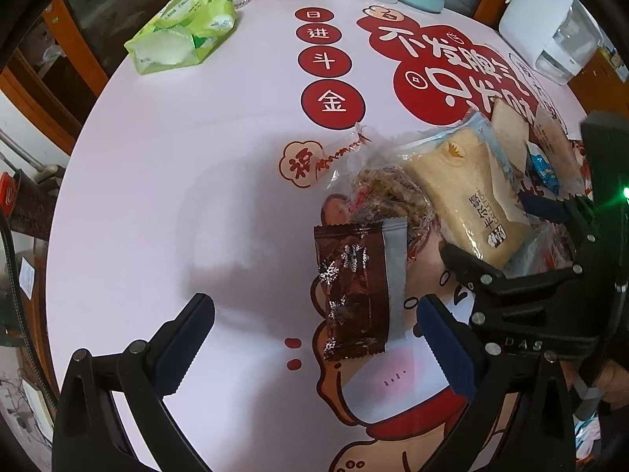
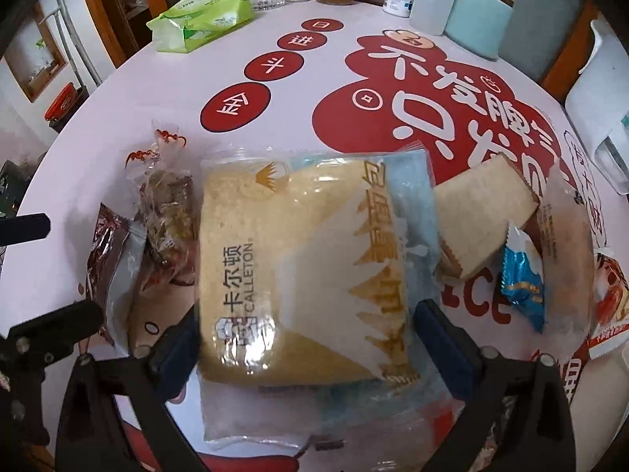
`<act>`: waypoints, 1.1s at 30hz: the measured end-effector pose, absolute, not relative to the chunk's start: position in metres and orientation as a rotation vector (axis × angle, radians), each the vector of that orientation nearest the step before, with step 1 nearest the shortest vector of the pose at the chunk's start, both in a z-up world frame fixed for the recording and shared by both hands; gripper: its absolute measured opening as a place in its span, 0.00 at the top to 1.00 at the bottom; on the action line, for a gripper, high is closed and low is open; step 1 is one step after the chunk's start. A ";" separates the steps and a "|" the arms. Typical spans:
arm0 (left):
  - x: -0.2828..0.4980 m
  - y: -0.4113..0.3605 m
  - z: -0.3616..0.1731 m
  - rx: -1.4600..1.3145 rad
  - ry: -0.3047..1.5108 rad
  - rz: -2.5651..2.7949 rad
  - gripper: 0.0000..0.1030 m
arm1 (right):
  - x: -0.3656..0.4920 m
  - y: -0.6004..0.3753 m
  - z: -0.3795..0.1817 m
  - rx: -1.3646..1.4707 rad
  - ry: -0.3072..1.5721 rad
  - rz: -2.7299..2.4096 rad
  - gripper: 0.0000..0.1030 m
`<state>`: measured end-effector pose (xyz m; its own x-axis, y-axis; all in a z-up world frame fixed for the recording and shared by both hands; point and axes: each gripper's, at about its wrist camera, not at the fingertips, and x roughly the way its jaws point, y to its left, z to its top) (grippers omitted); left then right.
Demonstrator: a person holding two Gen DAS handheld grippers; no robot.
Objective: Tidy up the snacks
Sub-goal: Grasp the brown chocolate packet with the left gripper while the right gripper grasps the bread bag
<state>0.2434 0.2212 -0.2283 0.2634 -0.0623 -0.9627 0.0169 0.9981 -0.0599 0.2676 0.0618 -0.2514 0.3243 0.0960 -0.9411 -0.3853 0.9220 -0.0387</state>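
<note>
Jaws of the right gripper (image 2: 304, 338) stand wide astride the Calleton bread packet (image 2: 298, 275), pads beside its edges; contact unclear. The left gripper (image 1: 314, 338) gapes open around the brown snack packet (image 1: 354, 291), which lies on the table (image 1: 177, 157).

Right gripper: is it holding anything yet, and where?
Right gripper straddles the bread packet at its near end; whether the pads grip cannot be told.

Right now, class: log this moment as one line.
left gripper: open, over brown foil packet | right gripper: straddling yellow Calleton bread pack, grip unclear
</note>
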 end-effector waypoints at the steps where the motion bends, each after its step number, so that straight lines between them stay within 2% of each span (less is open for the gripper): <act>1: 0.244 0.221 -0.230 -0.046 1.308 -0.053 0.01 | 0.265 0.061 -0.249 -0.286 1.195 0.315 0.10; 4: 0.245 0.219 -0.234 -0.053 1.321 -0.054 0.01 | 0.258 0.058 -0.248 -0.288 1.187 0.298 0.11; 6: 0.246 0.217 -0.238 -0.052 1.331 -0.050 0.05 | 0.253 0.055 -0.248 -0.282 1.180 0.287 0.11; 9: 0.248 0.212 -0.246 -0.052 1.360 -0.047 0.17 | 0.247 0.050 -0.247 -0.280 1.172 0.275 0.11; 12: 0.249 0.206 -0.251 -0.007 1.370 -0.018 0.36 | 0.240 0.046 -0.246 -0.268 1.169 0.262 0.12; 14: 0.248 0.199 -0.246 0.018 1.343 -0.037 0.63 | 0.238 0.044 -0.245 -0.259 1.169 0.252 0.12; 22: 0.233 0.180 -0.227 0.132 1.279 -0.011 0.66 | 0.221 0.028 -0.224 -0.169 1.143 0.230 0.17; 23: 0.231 0.178 -0.221 0.141 1.264 -0.011 0.66 | 0.216 0.025 -0.217 -0.145 1.131 0.239 0.38; 33: 0.204 0.148 -0.161 0.194 1.125 -0.068 0.66 | 0.178 -0.010 -0.172 -0.008 1.091 0.194 0.39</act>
